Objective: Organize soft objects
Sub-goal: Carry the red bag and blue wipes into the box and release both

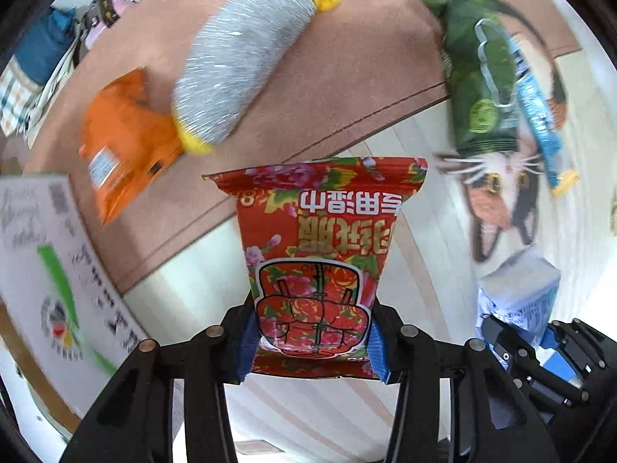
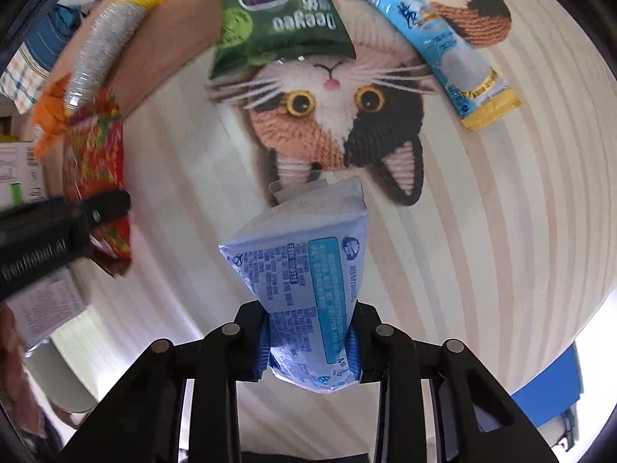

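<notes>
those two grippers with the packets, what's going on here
A person is sorting soft packets with two handheld grippers. The left gripper is shut on a red floral packet, and the right gripper is shut on a pale blue packet, both held above the cat mat. A green packet, a blue stick pack and a silver pouch lie beyond.

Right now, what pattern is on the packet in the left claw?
Red with pink and green flowers on the packet; clearest in the left wrist view.
</notes>
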Available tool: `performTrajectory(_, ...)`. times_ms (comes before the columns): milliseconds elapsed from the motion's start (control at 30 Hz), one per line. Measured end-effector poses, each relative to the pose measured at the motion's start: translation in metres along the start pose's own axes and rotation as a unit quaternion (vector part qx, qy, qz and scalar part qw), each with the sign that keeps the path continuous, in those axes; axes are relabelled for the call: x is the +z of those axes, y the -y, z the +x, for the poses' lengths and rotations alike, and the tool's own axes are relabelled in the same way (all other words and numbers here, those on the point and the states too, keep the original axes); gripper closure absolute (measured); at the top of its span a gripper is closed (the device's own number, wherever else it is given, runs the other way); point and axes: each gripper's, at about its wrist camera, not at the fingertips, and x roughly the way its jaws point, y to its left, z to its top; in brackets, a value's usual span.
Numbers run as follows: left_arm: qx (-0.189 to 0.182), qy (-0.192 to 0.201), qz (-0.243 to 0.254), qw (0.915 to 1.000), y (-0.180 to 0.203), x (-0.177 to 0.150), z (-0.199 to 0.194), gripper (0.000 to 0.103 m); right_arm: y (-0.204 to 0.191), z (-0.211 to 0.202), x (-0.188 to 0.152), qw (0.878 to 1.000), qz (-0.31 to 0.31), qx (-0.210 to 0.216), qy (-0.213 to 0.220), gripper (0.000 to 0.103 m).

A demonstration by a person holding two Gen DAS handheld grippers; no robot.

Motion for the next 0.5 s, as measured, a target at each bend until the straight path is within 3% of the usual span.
performTrajectory(67, -0.02, 0.019, -0.013, 0.9995, -0.008, -0.013, -0.019, 0.06, 0.0, -0.022, -0.003, 1.0, -0.009, 0.015, 0.01, 0.071)
performTrajectory(233, -0.059, 0.088, -0.051, 0.9931, -0.05, -0.065, -0.081, 0.06, -0.042, -0.069, -0.027, 0.997, -0.054, 0.037, 0.044, 0.071)
performTrajectory(367, -0.067, 0.146, -0.104, 0.9816, -0.114, -0.104, -0.139, 0.06, -0.108, -0.105, -0.047, 0.99, -0.105, 0.066, 0.063, 0.071)
performTrajectory(500, -0.039, 0.174, -0.153, 0.972, -0.193, -0.137, -0.17, 0.06, -0.194, -0.124, -0.064, 0.979, -0.167, 0.094, 0.069, 0.071)
